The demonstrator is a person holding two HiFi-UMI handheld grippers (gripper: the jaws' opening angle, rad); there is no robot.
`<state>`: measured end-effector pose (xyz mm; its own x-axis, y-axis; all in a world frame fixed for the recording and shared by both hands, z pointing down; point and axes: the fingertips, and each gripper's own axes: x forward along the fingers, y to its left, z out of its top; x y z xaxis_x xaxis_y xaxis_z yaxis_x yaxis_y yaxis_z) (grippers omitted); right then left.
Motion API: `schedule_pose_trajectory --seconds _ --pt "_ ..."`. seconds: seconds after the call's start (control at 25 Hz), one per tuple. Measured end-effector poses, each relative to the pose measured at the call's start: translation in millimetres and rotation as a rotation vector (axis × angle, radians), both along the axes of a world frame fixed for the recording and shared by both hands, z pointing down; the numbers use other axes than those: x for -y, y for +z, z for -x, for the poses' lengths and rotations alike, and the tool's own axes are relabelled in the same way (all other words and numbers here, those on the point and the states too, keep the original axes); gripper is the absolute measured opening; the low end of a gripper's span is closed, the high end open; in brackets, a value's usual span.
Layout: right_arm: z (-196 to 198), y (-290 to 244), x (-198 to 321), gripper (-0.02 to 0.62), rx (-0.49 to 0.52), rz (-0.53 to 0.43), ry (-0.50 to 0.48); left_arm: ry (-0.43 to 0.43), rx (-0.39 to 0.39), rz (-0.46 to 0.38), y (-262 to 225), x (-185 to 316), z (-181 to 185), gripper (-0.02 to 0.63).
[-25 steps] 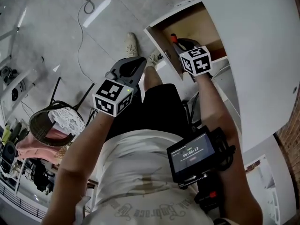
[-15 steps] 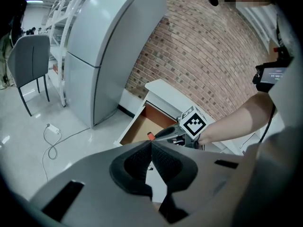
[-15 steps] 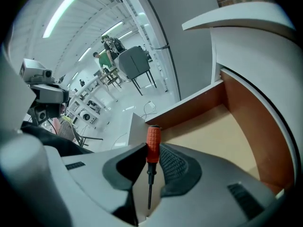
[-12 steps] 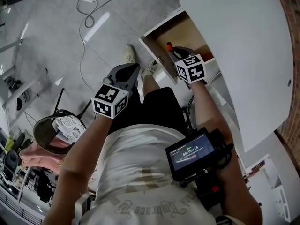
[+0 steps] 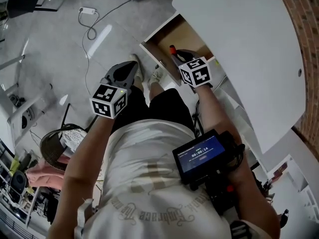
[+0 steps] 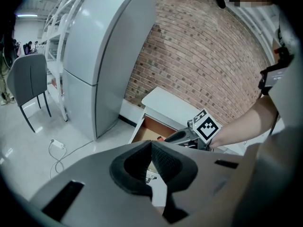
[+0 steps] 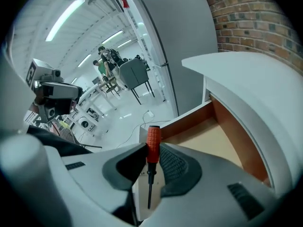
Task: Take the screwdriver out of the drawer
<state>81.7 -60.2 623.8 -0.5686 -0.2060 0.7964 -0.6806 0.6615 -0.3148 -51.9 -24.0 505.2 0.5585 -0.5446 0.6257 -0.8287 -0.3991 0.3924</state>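
while the screwdriver (image 7: 152, 138) is pinched by its orange handle in the right tongs (image 7: 153, 150), with its shaft pointing back between them, it is held over the open drawer (image 7: 222, 143). the drawer's bare wooden bottom is shown. the drawer is pulled out of a white desk (image 5: 249, 44) with a rounded top. the left tongs (image 6: 151, 144) are pressed together with nothing between them and are held away from the desk, over the floor (image 5: 55, 59). the floor is grey and glossy, and a white cable (image 5: 89, 26) is looped on it. a brick wall (image 6: 199, 56) is seen behind the desk, a tall grey cabinet (image 6: 104, 56) beside it, and a grey chair (image 6: 31, 84) farther off.
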Motion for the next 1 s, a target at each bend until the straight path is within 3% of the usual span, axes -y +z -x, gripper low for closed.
schedule_pose_trajectory --seconds 1.0 --pt "-34.7 -146.1 3.8 0.1 0.177 -0.242 0.178 0.169 0.005 -0.127 -76.0 12.9 -33.6 0.02"
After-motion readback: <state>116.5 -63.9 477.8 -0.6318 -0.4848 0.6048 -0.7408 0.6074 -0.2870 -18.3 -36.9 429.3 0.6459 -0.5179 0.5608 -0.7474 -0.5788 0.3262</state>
